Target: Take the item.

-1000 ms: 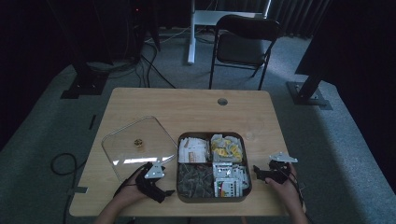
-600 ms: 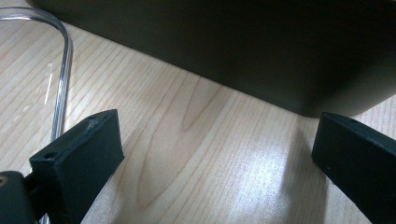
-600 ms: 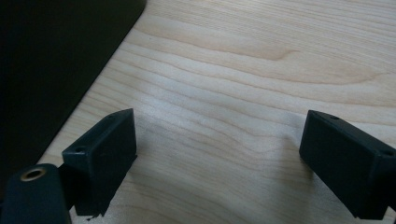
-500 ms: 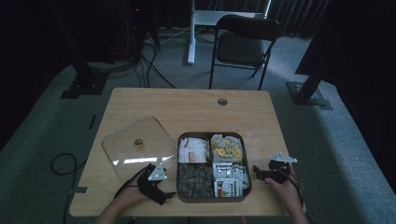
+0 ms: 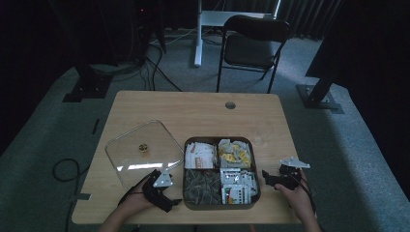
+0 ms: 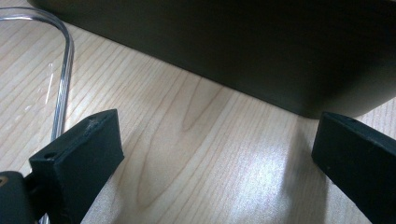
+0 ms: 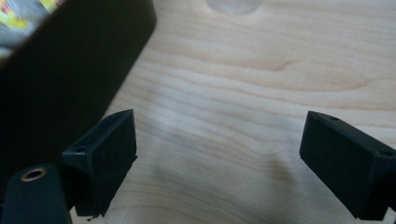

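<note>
At the near edge of the worktop (image 5: 193,104), the dark four-compartment tray (image 5: 222,141) of packets sits between both tools, its clear lid (image 5: 125,150) lying off to its left. The left tool (image 5: 170,194), jaws spread and empty, has swung in from a second ago to close on the tray's near-left corner (image 6: 327,88). The right tool (image 5: 265,175), likewise spread, is unmoved beside the right wall (image 7: 70,79). Judgement: a two-sided hold on the tray is being set up.
</note>
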